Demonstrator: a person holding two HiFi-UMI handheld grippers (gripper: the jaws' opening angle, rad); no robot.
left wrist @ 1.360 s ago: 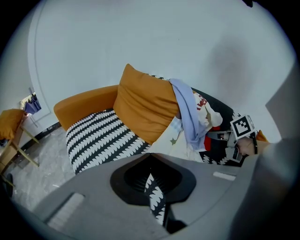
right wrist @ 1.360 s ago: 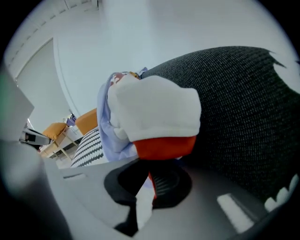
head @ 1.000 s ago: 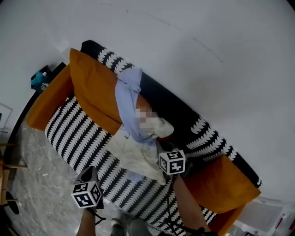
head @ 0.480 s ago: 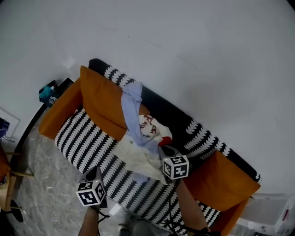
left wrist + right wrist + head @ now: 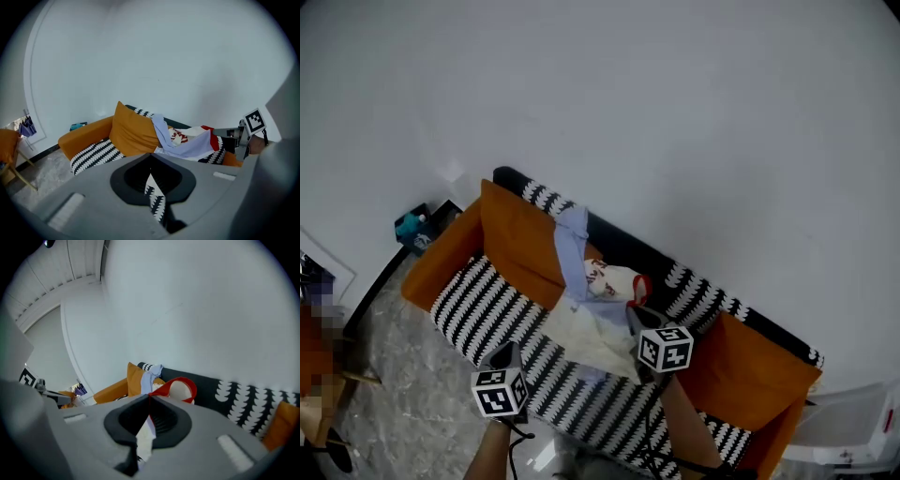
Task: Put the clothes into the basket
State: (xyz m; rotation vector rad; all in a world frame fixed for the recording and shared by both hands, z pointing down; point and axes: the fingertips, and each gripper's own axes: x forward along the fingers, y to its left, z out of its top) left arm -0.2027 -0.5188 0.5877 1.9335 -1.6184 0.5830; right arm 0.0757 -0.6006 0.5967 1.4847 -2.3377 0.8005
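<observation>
The left tool (image 5: 150, 158), low in the head view, is clenched on nothing; only the striped sofa (image 5: 478, 305) shows past its jaws. The right tool (image 5: 148, 397) is clamped on the white, red-trimmed garment (image 5: 180, 390). Both have risen over the last second, drawing that cloth up off the seat at frame centre. Beyond, a pale blue shirt (image 5: 572, 248) drapes the backrest. No basket shows, so the carry probably comes next.
</observation>
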